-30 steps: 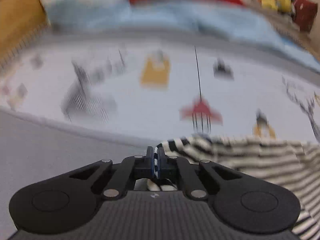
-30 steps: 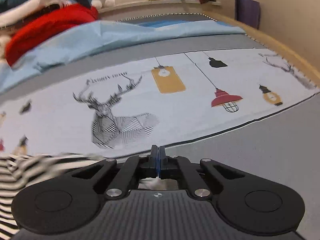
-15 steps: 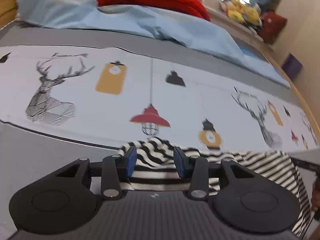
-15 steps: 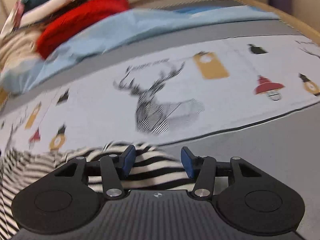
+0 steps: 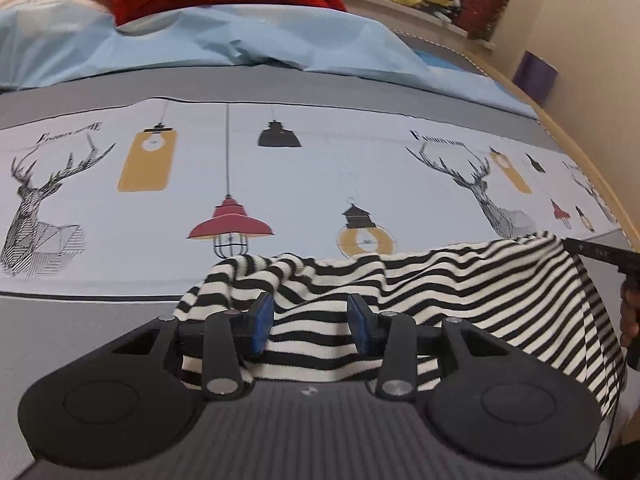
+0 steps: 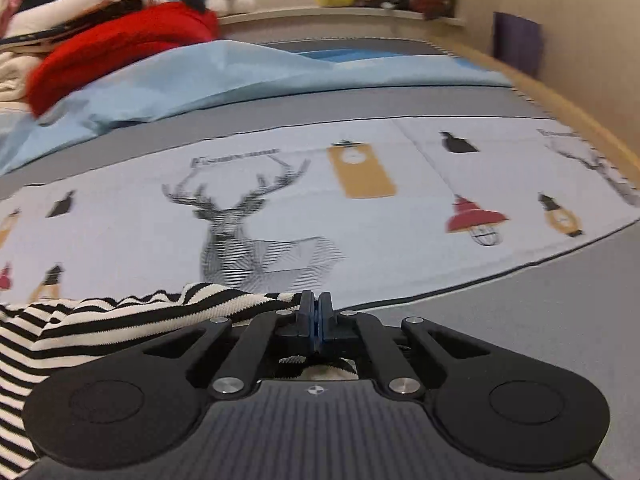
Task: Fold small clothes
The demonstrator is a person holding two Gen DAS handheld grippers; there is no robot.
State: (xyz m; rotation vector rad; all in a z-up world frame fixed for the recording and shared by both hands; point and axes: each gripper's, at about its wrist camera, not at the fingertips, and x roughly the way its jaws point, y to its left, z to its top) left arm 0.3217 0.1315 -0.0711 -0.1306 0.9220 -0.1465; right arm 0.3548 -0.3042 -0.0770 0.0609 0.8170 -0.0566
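The striped garment (image 5: 420,300) lies crumpled on the bed (image 5: 320,184), its long side running across between both tongs. The right tongs (image 6: 319,316) are pinched together on its right corner. The left tongs (image 5: 310,322) stand apart, cloth between but not gripped — the nearer edge hides beneath them.

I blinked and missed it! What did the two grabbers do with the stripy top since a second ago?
The left gripper was pinched shut on the stripy top; it let go and now stands open over it. The right gripper opened halfway through, then shut again on the top's edge. The top is on the printed sheet as before.
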